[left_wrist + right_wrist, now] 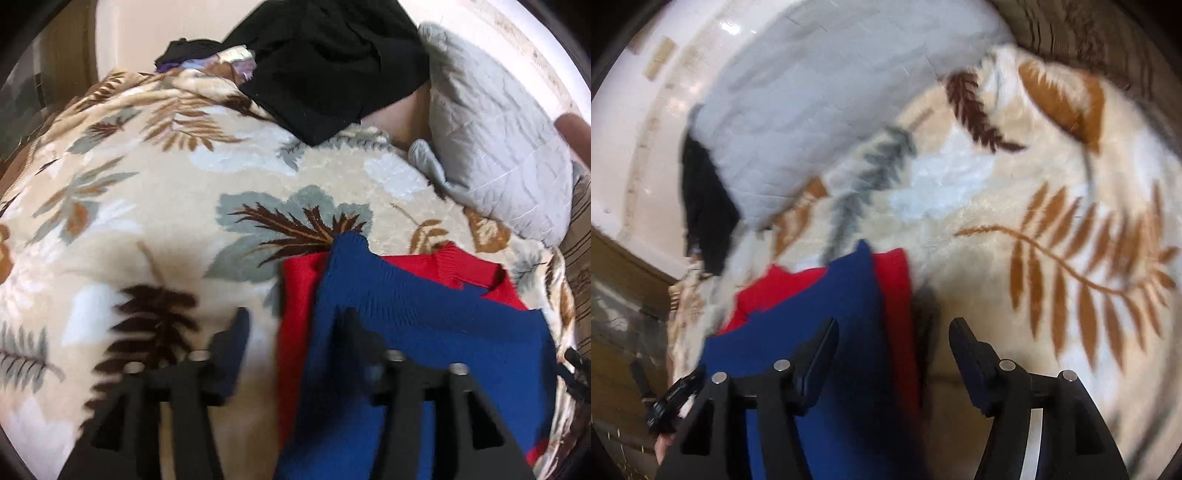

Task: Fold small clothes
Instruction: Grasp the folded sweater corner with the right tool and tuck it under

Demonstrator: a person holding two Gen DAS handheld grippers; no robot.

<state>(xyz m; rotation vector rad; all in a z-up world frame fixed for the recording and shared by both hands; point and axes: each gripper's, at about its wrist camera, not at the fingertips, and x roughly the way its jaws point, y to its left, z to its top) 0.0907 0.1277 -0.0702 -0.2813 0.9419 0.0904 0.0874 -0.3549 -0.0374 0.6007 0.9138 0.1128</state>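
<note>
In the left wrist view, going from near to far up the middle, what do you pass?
Left gripper, jaws open with nothing held → blue and red knit garment → leaf-print blanket → black garment.

Bed covered by leaf-patterned cream blanket [155,206]; grey quilted pillow [495,155] lies against glossy pale wall [635,122].

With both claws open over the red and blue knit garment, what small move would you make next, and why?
Probably lower the left claw onto the blue panel's near left edge. The red and blue knit garment lies loosely half folded on the leaf-print blanket, red showing past the blue, and neither claw, including the right claw, grips anything.
</note>
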